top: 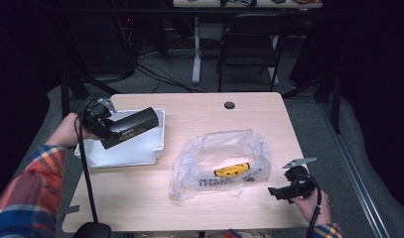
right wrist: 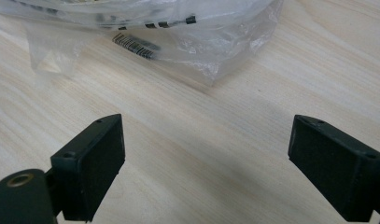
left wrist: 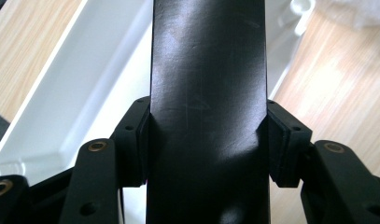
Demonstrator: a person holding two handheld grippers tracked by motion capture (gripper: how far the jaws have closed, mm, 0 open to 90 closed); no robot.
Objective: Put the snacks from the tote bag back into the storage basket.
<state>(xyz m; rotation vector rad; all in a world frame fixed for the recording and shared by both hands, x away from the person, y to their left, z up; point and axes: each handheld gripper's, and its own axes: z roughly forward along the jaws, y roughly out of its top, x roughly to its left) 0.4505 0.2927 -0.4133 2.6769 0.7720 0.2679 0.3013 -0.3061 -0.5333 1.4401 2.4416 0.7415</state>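
My left gripper (top: 106,130) is shut on a long black box (top: 131,128) and holds it over the white tray (top: 140,154) at the table's left. In the left gripper view both pads press the flat sides of the black box (left wrist: 207,93), with the white tray (left wrist: 75,98) below. A crumpled clear plastic bag (top: 220,161) with a yellow smiley print and black lettering lies mid-table. My right gripper (top: 278,192) rests near the front right edge, open, with nothing between its jaws. In the right gripper view the bag (right wrist: 145,28) lies just beyond the wide-apart jaws.
The wooden table (top: 249,119) has a round cable hole (top: 230,105) at its far edge. A black stand base (top: 92,230) with a thin pole sits at the front left corner. A folding chair (top: 251,42) stands behind the table.
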